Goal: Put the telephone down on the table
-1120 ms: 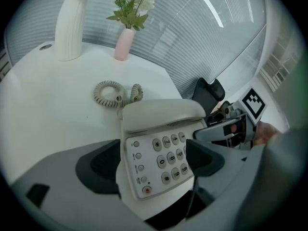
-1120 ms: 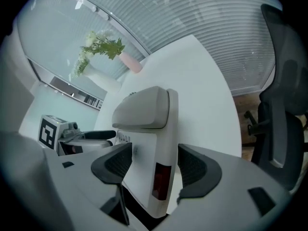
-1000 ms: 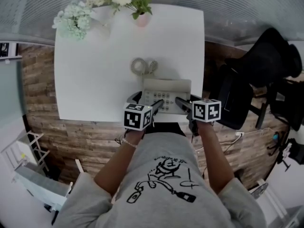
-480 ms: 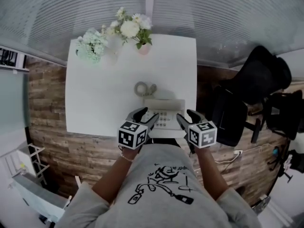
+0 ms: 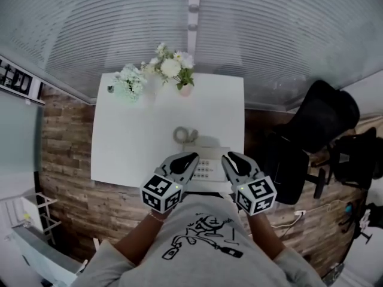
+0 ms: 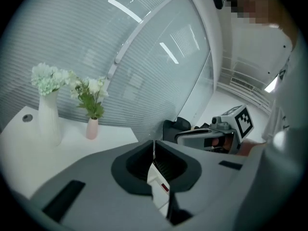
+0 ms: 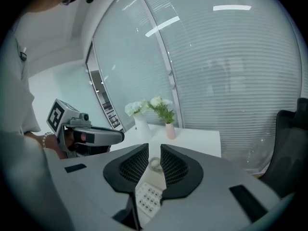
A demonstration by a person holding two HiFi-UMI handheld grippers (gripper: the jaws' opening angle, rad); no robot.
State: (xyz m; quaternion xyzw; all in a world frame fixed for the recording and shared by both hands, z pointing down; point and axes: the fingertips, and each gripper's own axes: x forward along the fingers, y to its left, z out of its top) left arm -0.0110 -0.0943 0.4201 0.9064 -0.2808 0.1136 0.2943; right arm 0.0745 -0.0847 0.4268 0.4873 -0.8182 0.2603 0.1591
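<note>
On the table [image 5: 128, 142], pale keypad telephone [image 5: 209, 156], cord [image 5: 185, 135] coiled; left tongs [image 5: 189, 158] together, right tongs [image 5: 230, 158] just closing, empty.

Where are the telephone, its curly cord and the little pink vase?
telephone [image 5: 204, 169], head view, its keypad.
curly cord [image 5: 184, 136], head view, the coil.
pink vase [image 5: 186, 90], head view, its body.

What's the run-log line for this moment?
telephone: on white table | left gripper: shut, empty | right gripper: jaws just been closing, narrow gap, empty
</note>
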